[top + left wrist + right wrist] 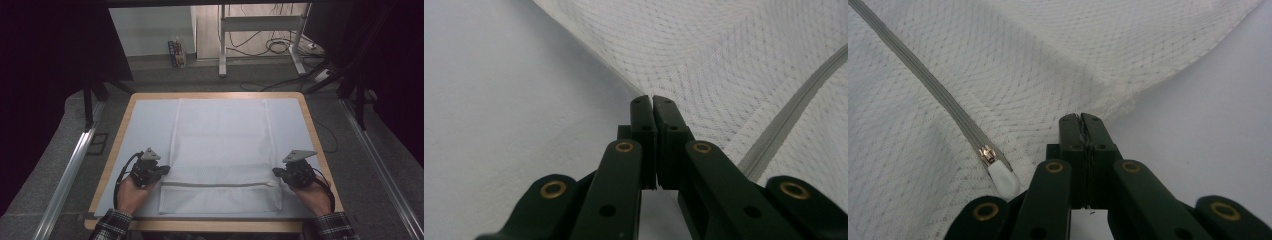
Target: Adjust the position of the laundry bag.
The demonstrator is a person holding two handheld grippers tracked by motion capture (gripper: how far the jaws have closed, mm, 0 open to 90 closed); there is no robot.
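A wooden-edged table (114, 165) is covered by a pale blue-white sheet (145, 125) and is ringed by grey carpeted floor (60, 170). Beyond the table's far edge, a white metal desk frame (260, 30) is seen upright, with black cables (272, 46) coiled on the floor beside its feet. To the left of that frame, a small carton of bottles (176, 52) is set against a pale wall. Metal rails (70, 170) are laid along the floor on either side of the table, and dark curtains (45, 60) are hung on both flanks.
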